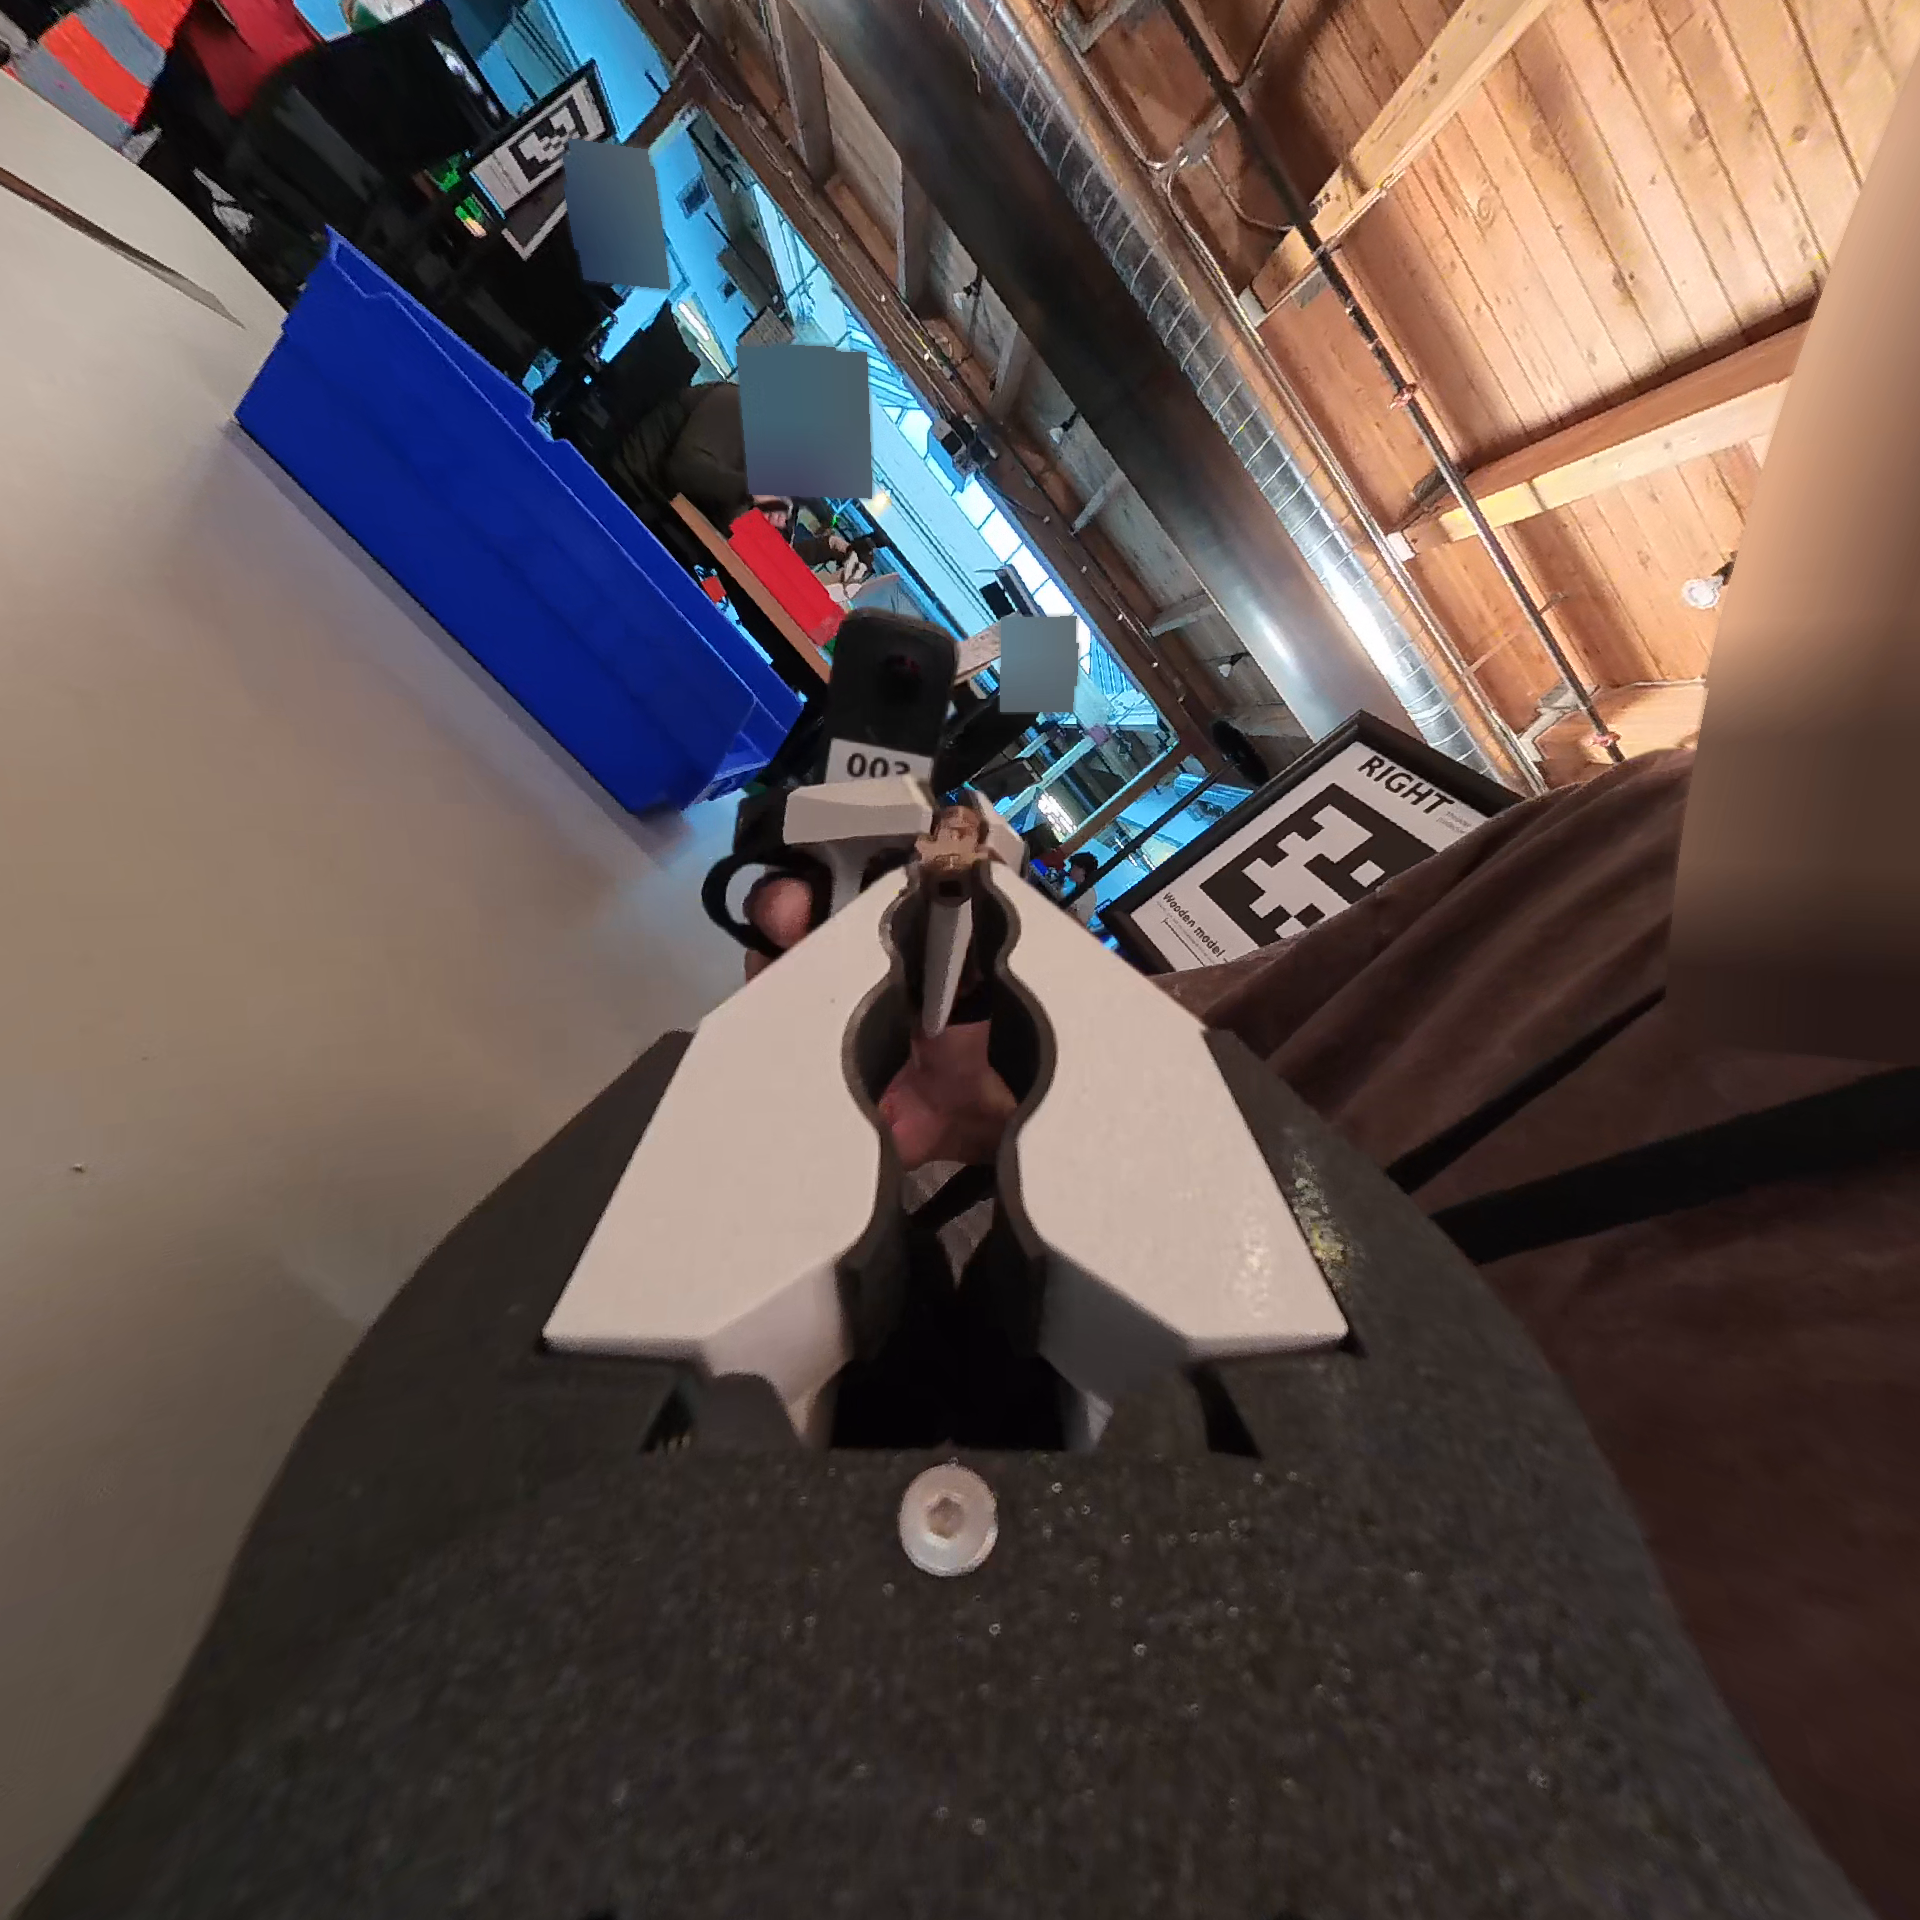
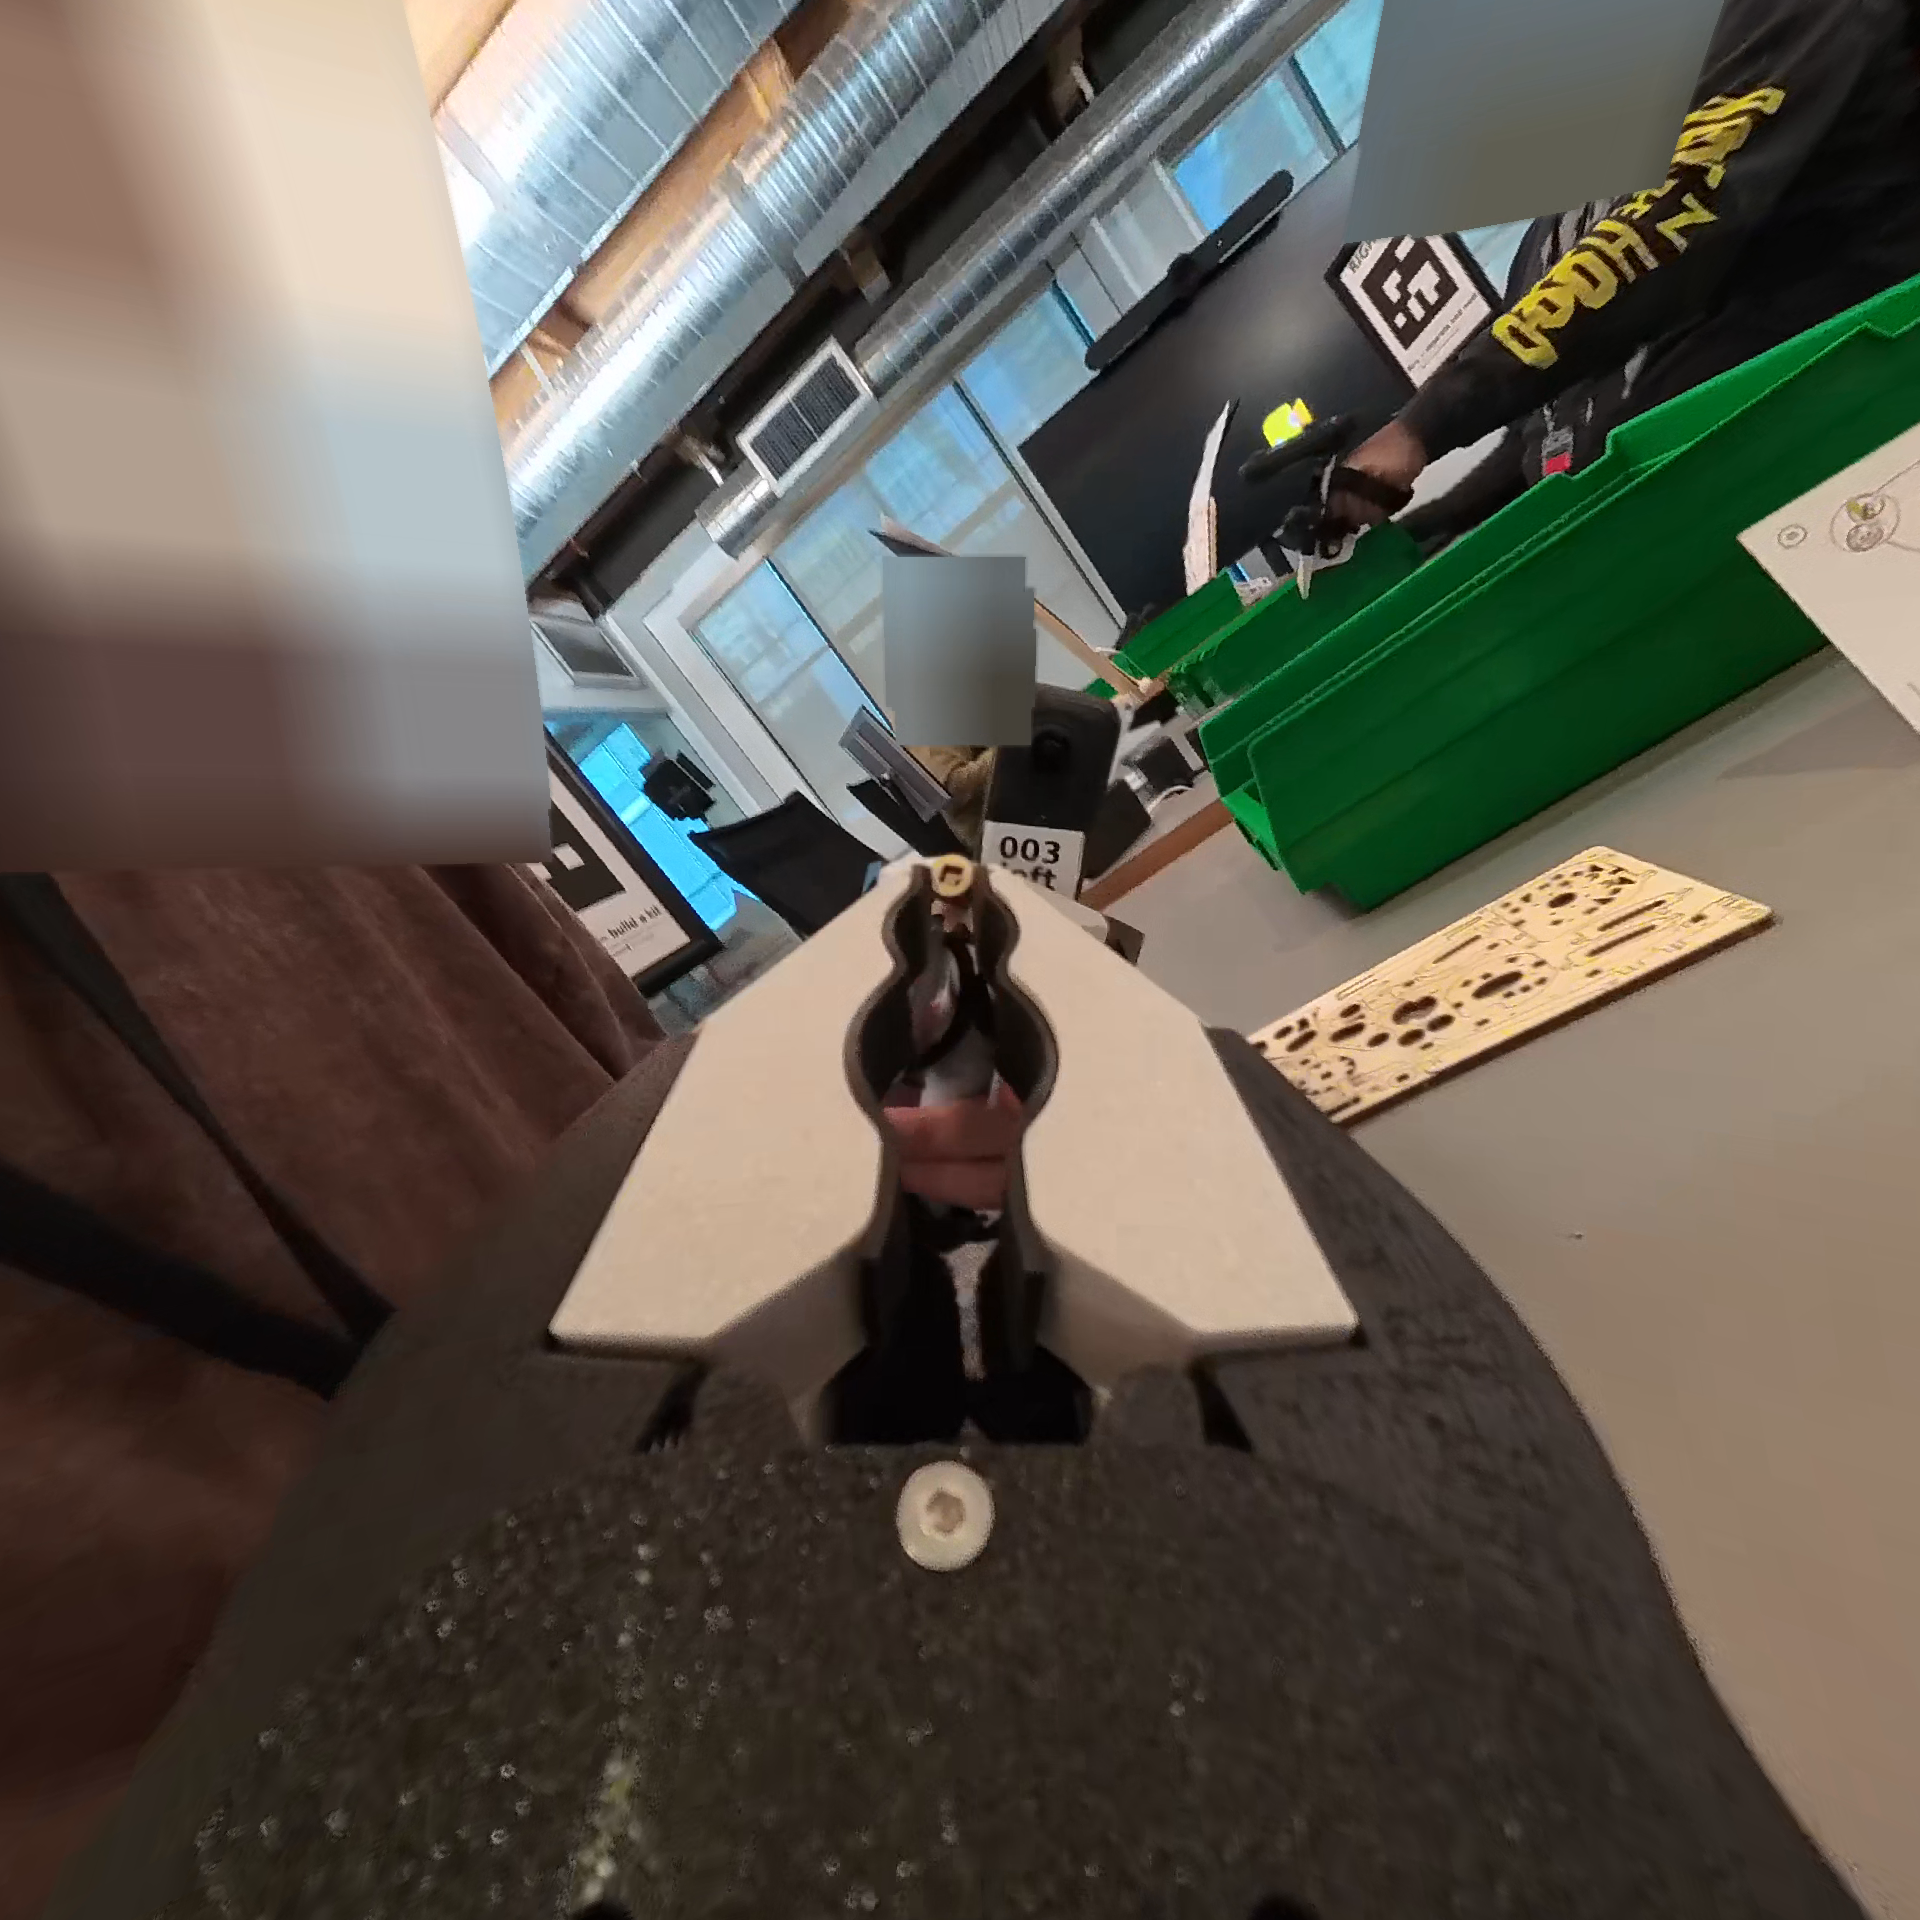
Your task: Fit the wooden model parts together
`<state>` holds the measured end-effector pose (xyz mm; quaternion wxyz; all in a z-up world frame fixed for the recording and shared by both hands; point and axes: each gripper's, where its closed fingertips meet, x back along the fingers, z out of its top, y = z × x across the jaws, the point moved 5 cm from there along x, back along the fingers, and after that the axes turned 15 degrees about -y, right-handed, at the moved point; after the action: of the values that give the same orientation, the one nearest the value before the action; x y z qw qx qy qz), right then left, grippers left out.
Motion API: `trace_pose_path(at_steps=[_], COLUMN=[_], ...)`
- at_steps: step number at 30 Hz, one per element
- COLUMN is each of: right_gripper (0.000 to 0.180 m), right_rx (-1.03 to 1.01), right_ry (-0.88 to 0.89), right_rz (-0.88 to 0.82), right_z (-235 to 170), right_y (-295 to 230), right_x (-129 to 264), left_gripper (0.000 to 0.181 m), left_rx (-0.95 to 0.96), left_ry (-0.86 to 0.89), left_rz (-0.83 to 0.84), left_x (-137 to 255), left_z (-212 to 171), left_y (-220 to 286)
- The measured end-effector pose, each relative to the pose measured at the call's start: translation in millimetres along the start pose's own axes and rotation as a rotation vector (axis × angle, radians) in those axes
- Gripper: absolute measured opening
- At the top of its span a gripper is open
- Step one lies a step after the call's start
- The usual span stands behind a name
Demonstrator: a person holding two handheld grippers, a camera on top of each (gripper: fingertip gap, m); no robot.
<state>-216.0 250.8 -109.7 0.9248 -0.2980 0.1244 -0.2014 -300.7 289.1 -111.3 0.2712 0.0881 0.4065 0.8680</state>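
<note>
The left tool (image 1: 948, 883) and the right tool (image 2: 954, 883) are raised off the grey surface (image 2: 1558, 1195), tip to tip and facing each other. Each is closed on a small wooden part: the left pinches a tan piece (image 1: 951, 844) at its very tip, and the right pinches a pale piece (image 2: 954, 875) with a small hole showing end-on. In my judgement the step in hand is mating these two pieces in mid-air. Whether they already touch cannot be told. To the right, the punched-out wooden sheet (image 2: 1507, 977) lies flat on the surface just before the green bins (image 2: 1507, 717). The next move likely calls for fine alignment, then a straight, gentle push together.
</note>
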Motion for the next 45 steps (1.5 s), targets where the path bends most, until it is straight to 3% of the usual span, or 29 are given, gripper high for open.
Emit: trace_pose_path(at_steps=[20,38,45], right_gripper=[0.007,0.007,0.007], right_rx=[-0.25,-0.094,-0.03], right_ry=[0.179,0.005,-0.132], right_rz=[0.179,0.036,-0.022], right_z=[-4.5,-6.1,-14.9], right_y=[12.4,8.0,8.9], right_x=[0.0,-0.8,-3.5], left_gripper=[0.006,0.006,0.006], left_rx=[-0.036,-0.054,-0.031], left_ry=[0.012,-0.011,-0.182], left_rz=[0.073,0.134,0.144], left_x=[-2.9,3.0,-5.2], left_z=[3.9,2.7,-16.4], left_y=[0.2,0.4,-7.2])
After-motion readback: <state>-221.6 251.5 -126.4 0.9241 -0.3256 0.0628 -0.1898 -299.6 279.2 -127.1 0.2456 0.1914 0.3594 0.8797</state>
